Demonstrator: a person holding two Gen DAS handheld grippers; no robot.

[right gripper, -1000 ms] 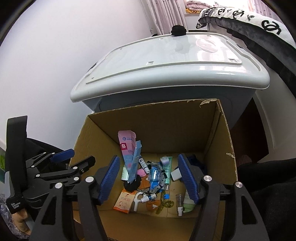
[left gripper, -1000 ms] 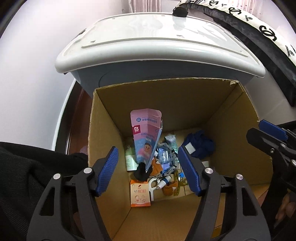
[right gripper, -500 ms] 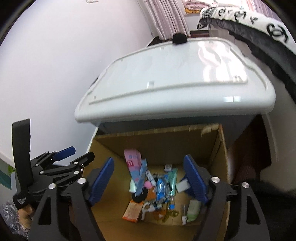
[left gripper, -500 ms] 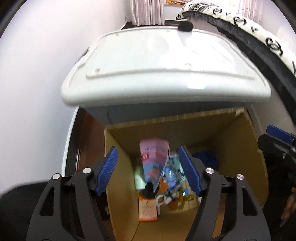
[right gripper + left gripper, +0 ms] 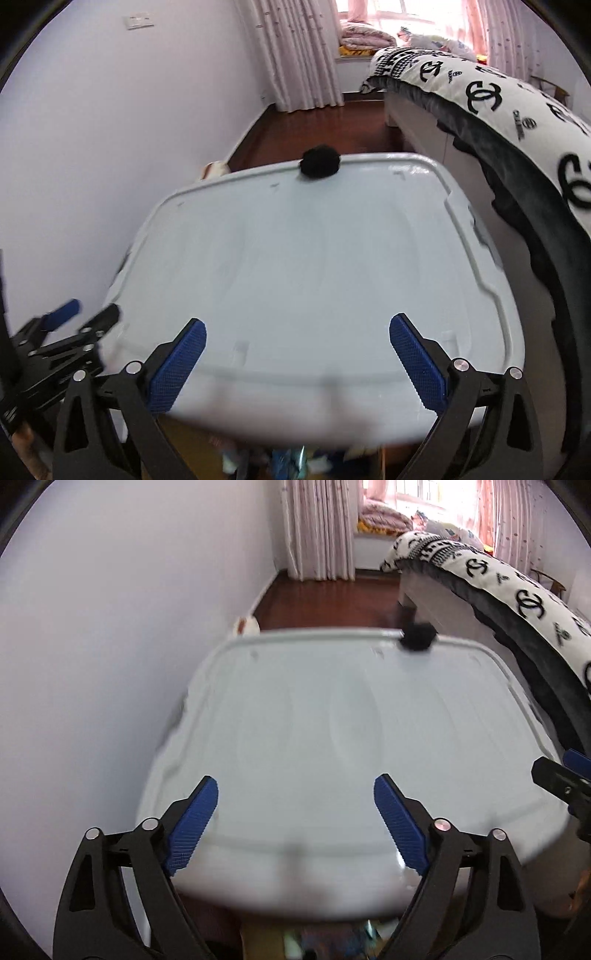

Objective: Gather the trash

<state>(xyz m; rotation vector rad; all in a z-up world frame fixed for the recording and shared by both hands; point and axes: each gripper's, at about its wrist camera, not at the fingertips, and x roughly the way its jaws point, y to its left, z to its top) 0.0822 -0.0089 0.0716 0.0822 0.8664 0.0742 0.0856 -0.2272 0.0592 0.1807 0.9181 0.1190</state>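
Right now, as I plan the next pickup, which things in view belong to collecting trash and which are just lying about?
For the job:
- black fuzzy ball on the bin lid
- cardboard box of trash, barely visible below
- left gripper and right gripper, jaws open, empty

Lying about:
- bed with logo blanket
- curtains
- wall switch plate

The right gripper [image 5: 297, 334] hangs wide open over a pale storage-bin lid [image 5: 314, 266]. A black fuzzy object [image 5: 320, 161] sits at the lid's far edge, straight ahead.
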